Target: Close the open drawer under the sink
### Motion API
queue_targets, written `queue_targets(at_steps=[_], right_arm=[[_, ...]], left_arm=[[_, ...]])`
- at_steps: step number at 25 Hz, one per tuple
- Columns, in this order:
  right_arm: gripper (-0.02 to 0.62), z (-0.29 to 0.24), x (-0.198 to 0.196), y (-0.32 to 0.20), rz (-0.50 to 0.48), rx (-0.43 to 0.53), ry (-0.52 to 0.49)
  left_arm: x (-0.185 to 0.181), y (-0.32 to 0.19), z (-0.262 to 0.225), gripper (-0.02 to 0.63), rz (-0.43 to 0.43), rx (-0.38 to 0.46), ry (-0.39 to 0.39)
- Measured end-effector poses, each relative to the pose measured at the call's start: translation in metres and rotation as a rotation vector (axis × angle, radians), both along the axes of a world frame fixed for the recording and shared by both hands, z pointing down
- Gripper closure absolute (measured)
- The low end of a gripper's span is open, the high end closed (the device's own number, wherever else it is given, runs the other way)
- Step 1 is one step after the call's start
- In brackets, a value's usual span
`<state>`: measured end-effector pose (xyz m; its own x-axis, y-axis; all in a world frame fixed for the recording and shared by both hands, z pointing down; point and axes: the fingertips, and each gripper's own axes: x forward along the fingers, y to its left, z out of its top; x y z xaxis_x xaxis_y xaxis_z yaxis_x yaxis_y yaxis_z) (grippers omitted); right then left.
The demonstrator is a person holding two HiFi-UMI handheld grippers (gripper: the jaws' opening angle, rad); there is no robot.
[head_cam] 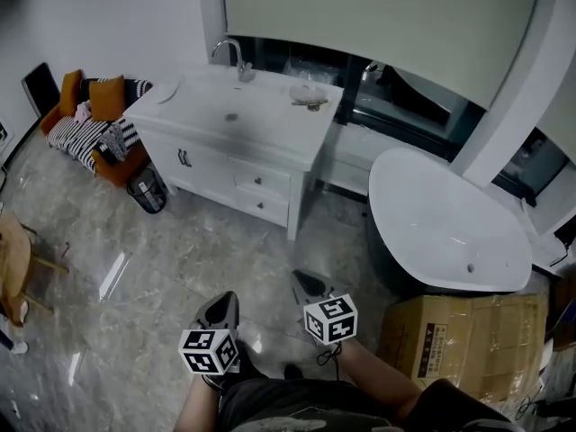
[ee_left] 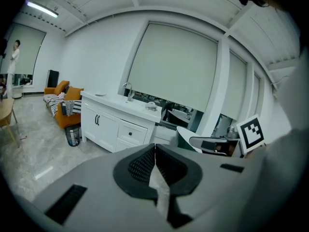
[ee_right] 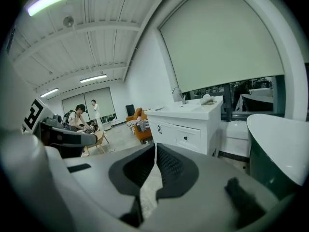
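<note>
Across the marble floor, well apart from both grippers, the drawer [head_cam: 263,207] is found at the right of the white vanity [head_cam: 211,174], below the sink [head_cam: 231,115] — its lower front seems slightly proud. The left gripper [head_cam: 220,306] and right gripper [head_cam: 308,283] are held with jaws pressed together, nothing between. A rigid front on easy runners is expected — it is best pushed flat beside its small knob.

Bare floor [head_cam: 180,259] ahead of left gripper [head_cam: 219,311] and right gripper [head_cam: 310,286], passable up to cabinet [head_cam: 211,165]. Bathtub [head_cam: 441,223], cardboard box [head_cam: 459,340] block right of right gripper. Bin [head_cam: 148,192] ahead-left, near cabinet's end.
</note>
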<state>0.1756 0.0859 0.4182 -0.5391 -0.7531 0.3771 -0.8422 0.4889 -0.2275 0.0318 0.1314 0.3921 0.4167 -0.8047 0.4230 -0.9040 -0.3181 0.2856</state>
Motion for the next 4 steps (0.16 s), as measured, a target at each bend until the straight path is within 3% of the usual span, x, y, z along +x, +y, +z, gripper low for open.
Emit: queue_targets(at_steps=[4], right_arm=[[0.563, 0.002, 0.012, 0.020, -0.019, 0.002, 0.002]], left_arm=[[0.008, 0.016, -0.004, 0.591, -0.061, 0.026, 0.014]])
